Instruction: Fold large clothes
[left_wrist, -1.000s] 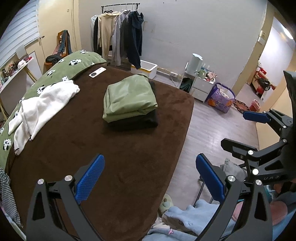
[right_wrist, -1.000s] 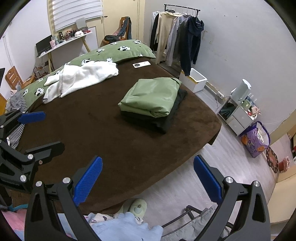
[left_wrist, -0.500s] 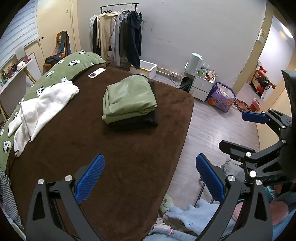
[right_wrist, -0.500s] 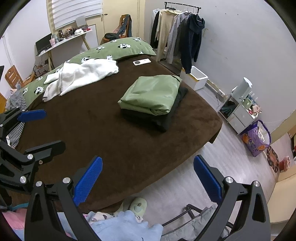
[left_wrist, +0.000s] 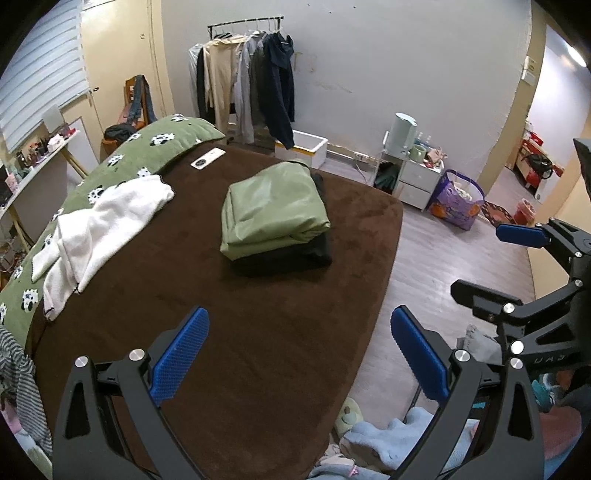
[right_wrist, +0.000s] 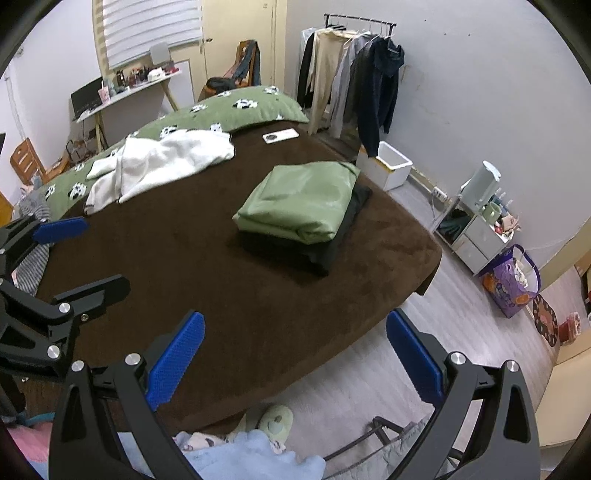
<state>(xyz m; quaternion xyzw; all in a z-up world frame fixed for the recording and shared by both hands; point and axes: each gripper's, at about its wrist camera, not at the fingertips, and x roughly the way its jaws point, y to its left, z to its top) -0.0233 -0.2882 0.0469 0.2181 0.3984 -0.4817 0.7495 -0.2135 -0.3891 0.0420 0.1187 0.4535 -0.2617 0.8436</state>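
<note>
Here, both grippers (left_wrist: 299, 354) (right_wrist: 293, 356) gape empty, well short of the folded green garment (left_wrist: 271, 208) ahead.

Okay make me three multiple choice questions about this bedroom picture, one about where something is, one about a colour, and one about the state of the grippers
1. What lies under the folded green garment?
A. a folded black garment
B. the white towel
C. the pillow

2. What colour is the blanket covering the bed?
A. grey
B. brown
C. blue

3. How are the left gripper and right gripper?
A. both open, empty
B. both shut on cloth
C. one open, one shut

Answers: 1 A, black garment shows beneath the green; 2 B, the plush surface is dark brown; 3 A, blue pads stand wide apart, holding nothing.
</note>
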